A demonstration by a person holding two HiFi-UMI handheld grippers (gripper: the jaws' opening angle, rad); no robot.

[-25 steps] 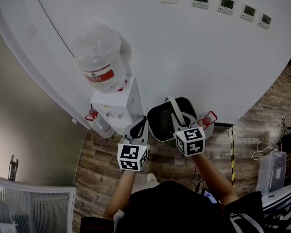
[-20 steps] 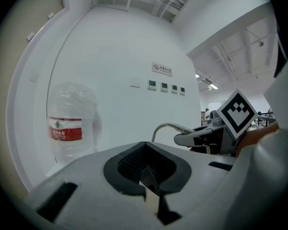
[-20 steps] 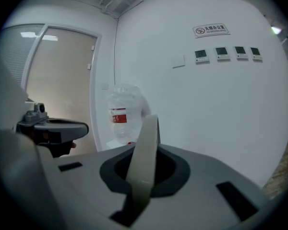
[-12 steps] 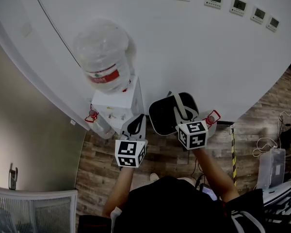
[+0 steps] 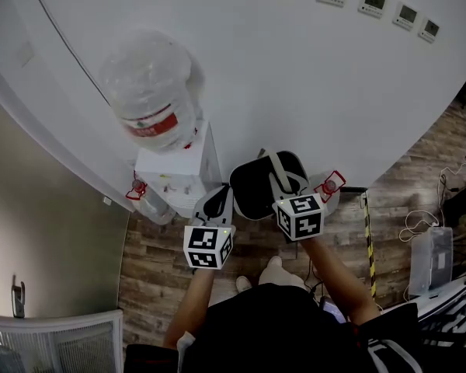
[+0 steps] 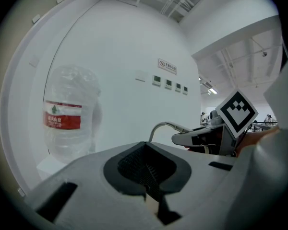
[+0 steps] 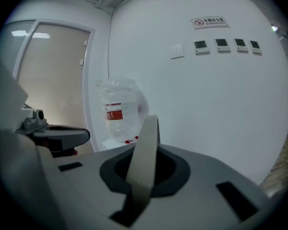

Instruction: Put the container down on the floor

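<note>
The container [image 5: 256,189] is a black pail with a grey strap handle [image 5: 275,171]. It hangs above the wooden floor close to the white wall. My right gripper [image 5: 285,189] is shut on that handle; the strap [image 7: 145,150] runs up between its jaws in the right gripper view. Just left of the pail, my left gripper [image 5: 216,202] is shut with nothing in it. From the left gripper view [image 6: 149,198] I see the handle's curve [image 6: 164,126] and the right gripper [image 6: 206,138] beyond it.
A white water dispenser [image 5: 175,173] with a big clear bottle [image 5: 147,92] stands against the wall at left. Empty bottles with red caps lie by its foot [image 5: 144,200] and right of the pail [image 5: 328,189]. Cables and a clear box [image 5: 427,259] lie at far right.
The pail and both grippers have shifted slightly left in the head view. The right gripper still holds the handle, and the left stays shut and empty.
</note>
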